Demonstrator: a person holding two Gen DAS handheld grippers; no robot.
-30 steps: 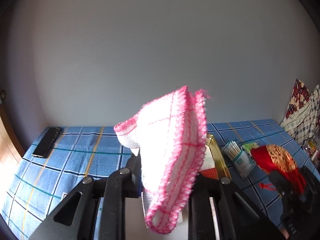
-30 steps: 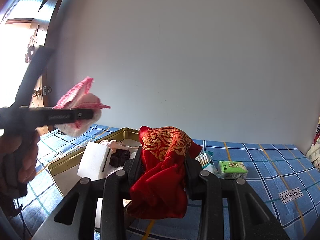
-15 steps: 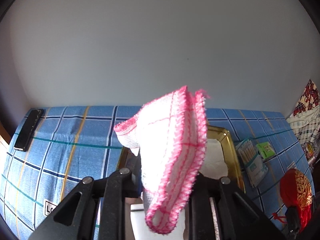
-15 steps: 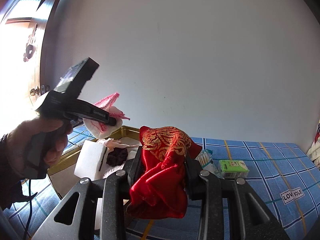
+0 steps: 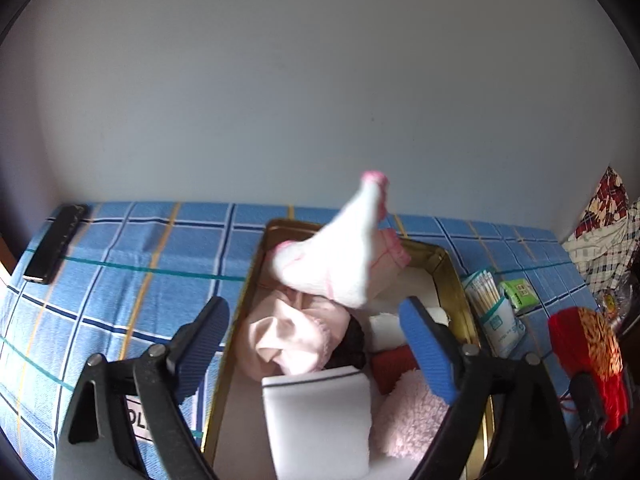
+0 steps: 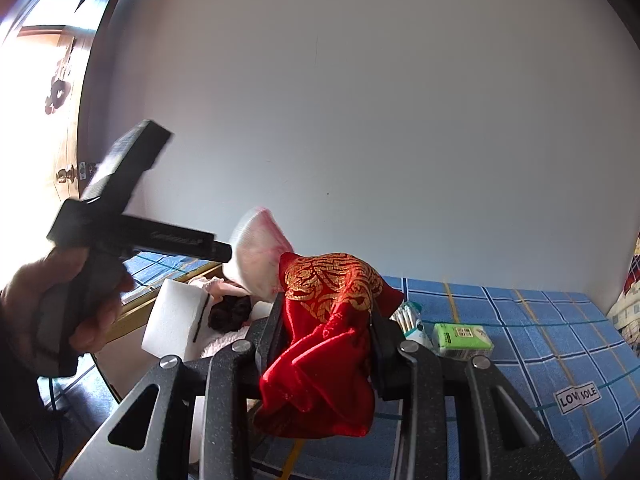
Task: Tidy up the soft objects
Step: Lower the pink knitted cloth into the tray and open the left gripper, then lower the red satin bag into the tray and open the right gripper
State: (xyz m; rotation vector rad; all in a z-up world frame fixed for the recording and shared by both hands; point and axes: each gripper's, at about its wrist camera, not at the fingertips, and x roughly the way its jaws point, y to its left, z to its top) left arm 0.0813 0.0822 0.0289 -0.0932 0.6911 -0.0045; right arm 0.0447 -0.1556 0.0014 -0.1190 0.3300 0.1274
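Fingers of the left gripper (image 5: 316,320) are spreading wide, their blue pads clear of the pink-edged white cloth (image 5: 344,252), which sits blurred and free at twelve o'clock from them, above the gold tin (image 5: 452,268) that holds a white sponge block (image 5: 320,424) and pink fluffy cloths (image 5: 292,336). Right gripper (image 6: 326,344) fingers are clamped on the red and gold fabric (image 6: 328,320). At three o'clock from the tin stands a cotton swab pack (image 5: 494,304) on the blue checked desk (image 5: 140,248).
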